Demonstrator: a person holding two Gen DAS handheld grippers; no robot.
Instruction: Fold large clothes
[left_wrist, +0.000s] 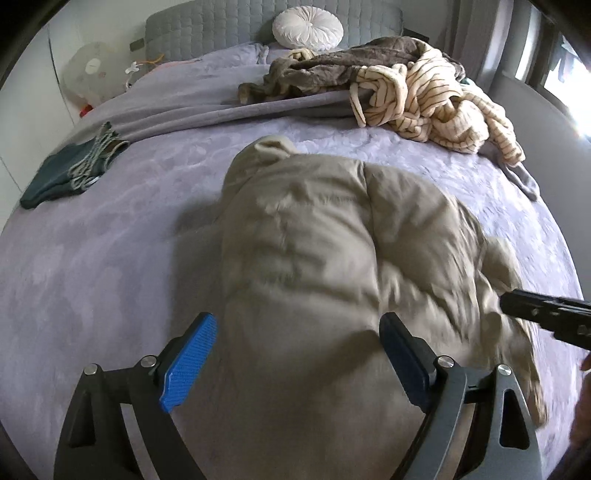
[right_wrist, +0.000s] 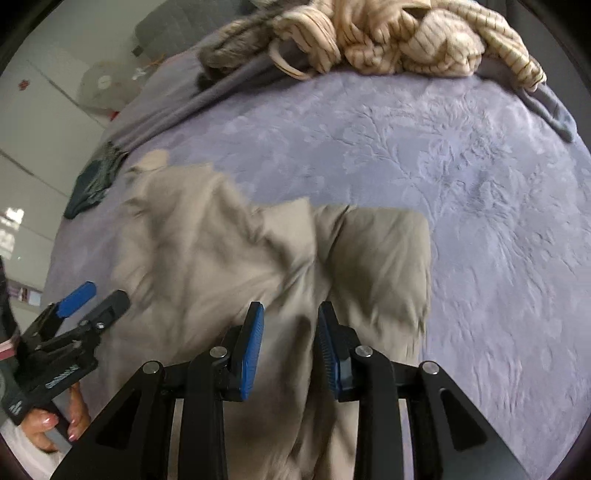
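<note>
A beige puffy jacket (left_wrist: 314, 258) (right_wrist: 221, 258) lies spread on the lilac bedspread (left_wrist: 110, 258) (right_wrist: 461, 184), its hood end pointing toward the headboard. My left gripper (left_wrist: 299, 323) hovers over the jacket's near end. Its jaws are wide open, the blue pad (left_wrist: 190, 363) by the jacket's left edge and the other finger above the fabric; it also shows at the left of the right wrist view (right_wrist: 98, 295). My right gripper (right_wrist: 290, 308) is low on the jacket's right side, its jaws narrow with a fold of beige fabric filling the gap. It enters the left wrist view from the right (left_wrist: 506, 299).
A heap of cream striped knitwear (left_wrist: 436, 99) and a brown fluffy garment (left_wrist: 325, 66) sits at the far right of the bed. A dark green folded garment (left_wrist: 70, 170) lies at the left edge. Beyond are a round white cushion (left_wrist: 308, 27) and a fan (left_wrist: 88, 74).
</note>
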